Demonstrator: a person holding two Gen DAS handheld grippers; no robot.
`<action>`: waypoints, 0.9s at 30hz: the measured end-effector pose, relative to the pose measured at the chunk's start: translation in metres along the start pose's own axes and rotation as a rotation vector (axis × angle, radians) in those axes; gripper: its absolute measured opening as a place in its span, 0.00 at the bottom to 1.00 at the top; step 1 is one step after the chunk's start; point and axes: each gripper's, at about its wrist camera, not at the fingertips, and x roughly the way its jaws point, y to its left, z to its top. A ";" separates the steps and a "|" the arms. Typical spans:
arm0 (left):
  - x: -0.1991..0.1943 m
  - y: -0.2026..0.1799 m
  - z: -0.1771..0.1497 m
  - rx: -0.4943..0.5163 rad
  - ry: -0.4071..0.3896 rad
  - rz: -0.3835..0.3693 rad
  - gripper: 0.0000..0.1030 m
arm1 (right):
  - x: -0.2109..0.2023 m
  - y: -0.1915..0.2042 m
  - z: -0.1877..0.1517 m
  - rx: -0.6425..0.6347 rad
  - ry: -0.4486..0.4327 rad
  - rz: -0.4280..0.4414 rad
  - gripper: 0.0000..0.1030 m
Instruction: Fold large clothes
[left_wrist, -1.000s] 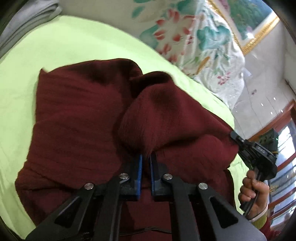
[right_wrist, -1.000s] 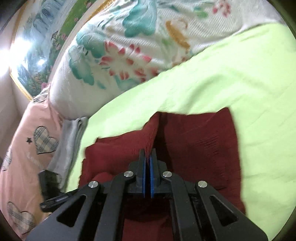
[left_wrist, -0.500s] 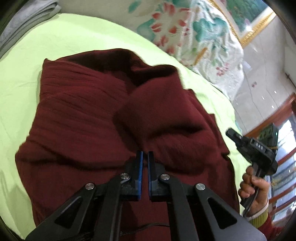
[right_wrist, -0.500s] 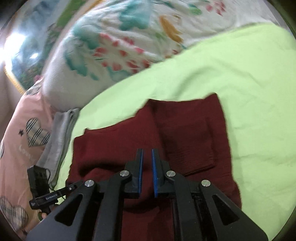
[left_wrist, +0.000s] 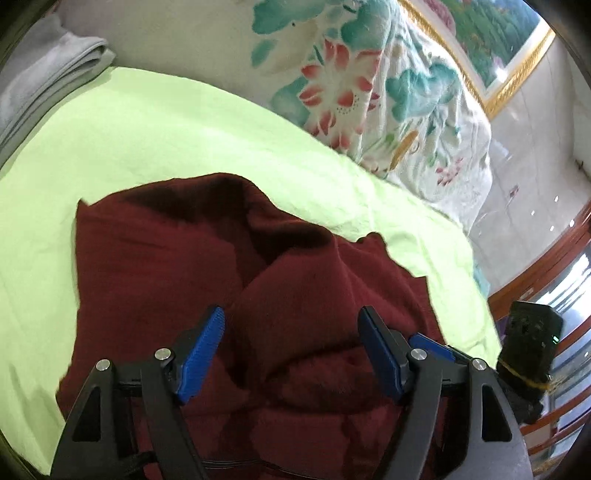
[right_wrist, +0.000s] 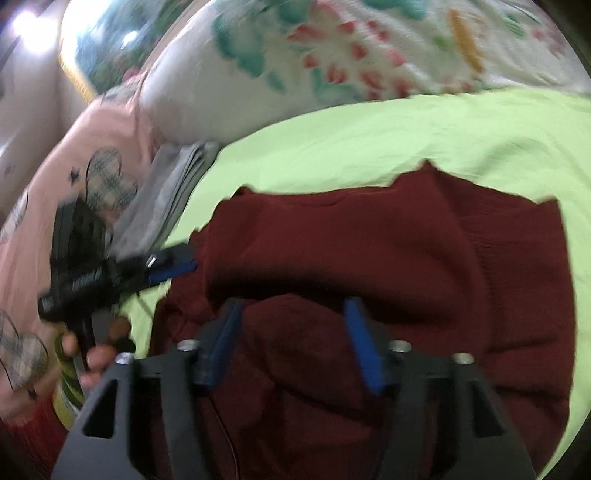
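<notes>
A: Fingers first. The left gripper (left_wrist: 290, 343) is standing with its blue pads (left_wrist: 201, 354) spread wide; its jaws have just been opening. The dark red garment (left_wrist: 184, 266) is lying under and between them, but the pads are not pressing on it.

B: And the right gripper (right_wrist: 291, 339)?

A: The same. Its jaws have just been opening too, and its blue pads (right_wrist: 360, 347) are set apart, with a hump of the garment rising between them. No pinch showing on either side. That view is blurring, so I am not noting fine detail there.

B: Where is the garment sitting?

A: On the light green sheet (left_wrist: 155, 147), bunched and partly doubled over itself, taking up the near middle of the sheet. Its far edge is lying well short of the floral quilt (left_wrist: 362, 81) that is piled along the sheet's far edge. A fold is standing up through the centre, casting a dark crease.

B: Anything at the sheet's edges?

A: A folded grey cloth (left_wrist: 48, 81) is resting at the far left corner, against the quilt. In the right wrist view a pink cover with plaid hearts (right_wrist: 74, 177) is lying beyond that grey cloth.

B: Is the person showing?

A: A hand (right_wrist: 92, 354) is gripping the left gripper's handle at the sheet's left edge.
</notes>
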 end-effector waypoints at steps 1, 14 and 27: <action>0.003 -0.001 0.001 0.009 0.007 0.002 0.71 | 0.006 0.005 -0.001 -0.036 0.016 -0.003 0.60; 0.013 0.022 0.015 -0.031 -0.004 -0.044 0.02 | -0.031 -0.001 -0.017 -0.112 -0.097 0.127 0.07; -0.027 0.009 -0.023 -0.035 -0.014 -0.058 0.05 | -0.033 -0.022 -0.026 0.028 -0.047 0.177 0.45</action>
